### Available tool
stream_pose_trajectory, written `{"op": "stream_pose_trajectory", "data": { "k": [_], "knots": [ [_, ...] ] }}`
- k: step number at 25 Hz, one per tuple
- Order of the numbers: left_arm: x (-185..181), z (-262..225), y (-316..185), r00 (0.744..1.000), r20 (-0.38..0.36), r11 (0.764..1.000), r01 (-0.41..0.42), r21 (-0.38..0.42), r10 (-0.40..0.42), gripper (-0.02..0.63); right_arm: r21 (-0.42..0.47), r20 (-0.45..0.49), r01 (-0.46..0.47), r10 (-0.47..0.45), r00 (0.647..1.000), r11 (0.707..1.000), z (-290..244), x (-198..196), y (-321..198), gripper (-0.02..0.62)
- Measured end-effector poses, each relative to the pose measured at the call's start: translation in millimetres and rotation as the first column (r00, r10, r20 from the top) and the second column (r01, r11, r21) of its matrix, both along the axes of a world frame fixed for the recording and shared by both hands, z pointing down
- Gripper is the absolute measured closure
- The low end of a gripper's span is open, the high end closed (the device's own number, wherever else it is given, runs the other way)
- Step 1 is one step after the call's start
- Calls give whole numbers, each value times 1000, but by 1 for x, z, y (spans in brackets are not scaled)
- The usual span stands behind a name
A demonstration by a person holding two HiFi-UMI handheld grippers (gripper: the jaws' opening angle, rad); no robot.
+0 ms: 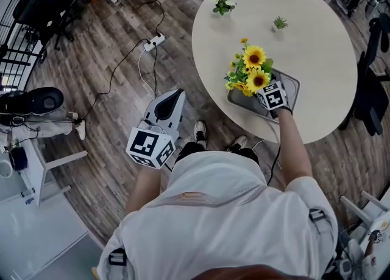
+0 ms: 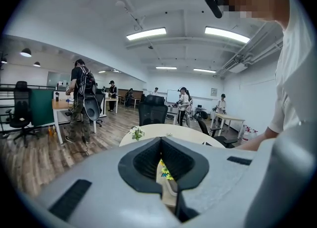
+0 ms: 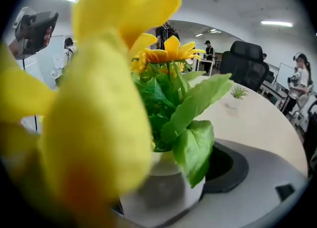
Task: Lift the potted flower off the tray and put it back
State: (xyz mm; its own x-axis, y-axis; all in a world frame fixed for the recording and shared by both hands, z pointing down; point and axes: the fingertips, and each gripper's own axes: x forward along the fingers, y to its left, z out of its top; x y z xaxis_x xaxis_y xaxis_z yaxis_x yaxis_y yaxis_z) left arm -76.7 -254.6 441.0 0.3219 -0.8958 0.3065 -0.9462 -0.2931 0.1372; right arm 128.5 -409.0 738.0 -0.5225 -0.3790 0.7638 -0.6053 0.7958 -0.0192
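Observation:
The potted flower (image 1: 251, 70), yellow sunflowers with green leaves, stands over the grey tray (image 1: 294, 88) near the round white table's front edge. My right gripper (image 1: 272, 97) reaches in from the near side. In the right gripper view the white pot (image 3: 163, 192) sits between the jaws, which are shut on it; a blurred yellow bloom (image 3: 94, 123) hides the left jaw. Whether the pot rests on the tray or hangs above it cannot be told. My left gripper (image 1: 170, 101) is held low off the table's left, shut and holding nothing, its pads (image 2: 148, 160) meeting at the tips.
Two small potted plants (image 1: 223, 5) (image 1: 280, 24) stand at the far side of the table (image 1: 323, 41). A power strip (image 1: 154, 42) with cables lies on the wood floor. A black chair (image 1: 373, 93) stands at the right. Several people and desks fill the room behind (image 2: 81, 98).

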Motion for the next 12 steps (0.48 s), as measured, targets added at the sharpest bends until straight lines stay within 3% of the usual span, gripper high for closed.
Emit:
{"op": "stream_pose_trajectory", "data": {
  "k": [12],
  "knots": [
    [-6,8,-2,1000,-18,999,18,-27,-18,601,5,21,28,-28,999,1000,5,-17,-5,117]
  ]
}}
